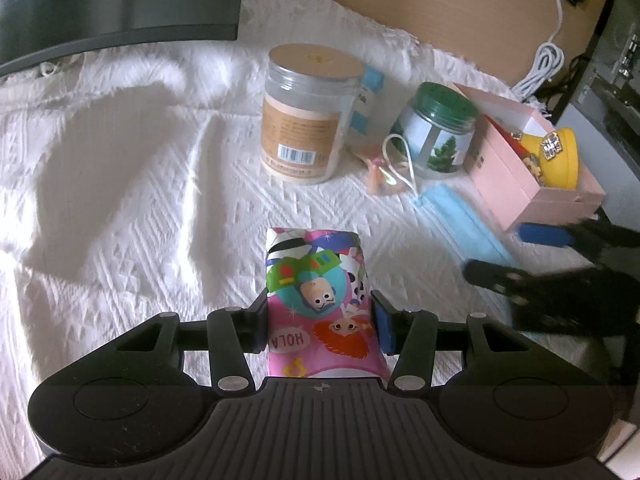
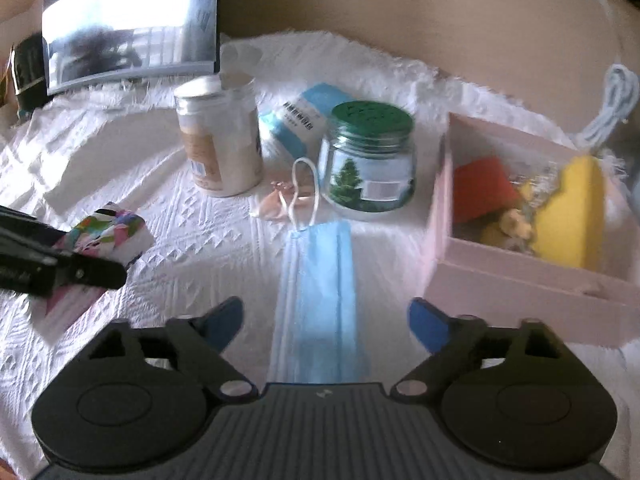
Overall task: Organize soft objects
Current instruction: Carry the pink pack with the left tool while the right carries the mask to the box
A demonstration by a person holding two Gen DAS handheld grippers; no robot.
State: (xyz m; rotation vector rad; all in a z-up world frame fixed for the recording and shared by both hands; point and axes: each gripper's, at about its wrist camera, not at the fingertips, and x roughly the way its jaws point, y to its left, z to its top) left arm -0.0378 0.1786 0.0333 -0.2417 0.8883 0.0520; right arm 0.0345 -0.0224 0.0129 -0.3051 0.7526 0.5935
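A pink cartoon-printed tissue pack (image 1: pixel 316 264) sits between the pads of my left gripper (image 1: pixel 320 305), which is shut on its two sides just above the white cloth. The right wrist view shows that pack (image 2: pixel 116 228) at the left, with a black finger (image 2: pixel 92 274) across it. A blue face mask (image 2: pixel 316 264) lies flat on the cloth, its ear loop toward the jars. My right gripper (image 2: pixel 324 309) hangs open over the mask's near end, and neither pad touches it. In the left wrist view the right gripper (image 1: pixel 516 254) is at the right edge beside the mask (image 1: pixel 460 220).
A pink open box (image 2: pixel 500 276) at the right holds a yellow toy (image 2: pixel 568 216) and a red one (image 2: pixel 484 188). Behind the mask stand a green-lidded glass jar (image 2: pixel 370 160), a tall tan-lidded jar (image 2: pixel 220 140) and a blue-white packet (image 2: pixel 296 120). A monitor (image 2: pixel 132 20) stands at the back left.
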